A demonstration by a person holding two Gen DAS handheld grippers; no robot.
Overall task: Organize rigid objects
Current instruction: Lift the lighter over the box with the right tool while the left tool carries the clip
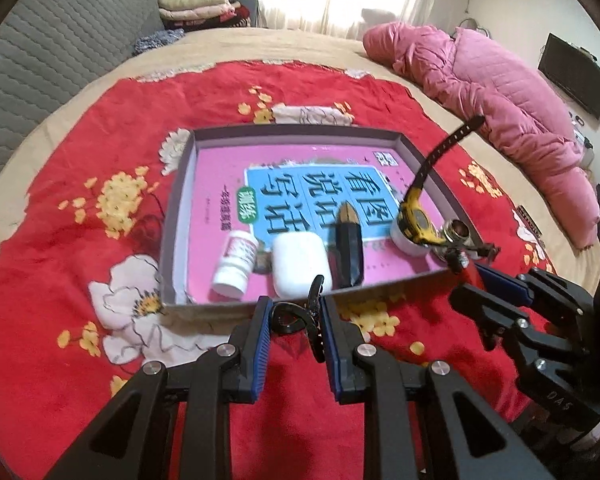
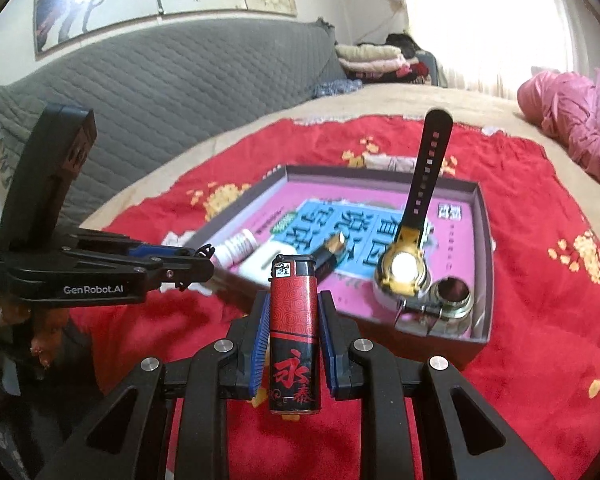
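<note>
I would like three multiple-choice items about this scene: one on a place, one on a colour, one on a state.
1. Where does the white rounded plastic case lie?
A. in the shallow grey cardboard tray
B. on the red cloth
C. on the pink quilt

2. What colours has the cylindrical lighter?
A. blue and white
B. red and black
C. green

3. What is the left gripper doing?
A. open, empty
B. shut on a white bottle
C. shut on a black plastic hair clip

Key: 1 A, the case rests inside the tray walls; 2 B, red swirls over black; 3 C, the clip sits between its blue pads.
</note>
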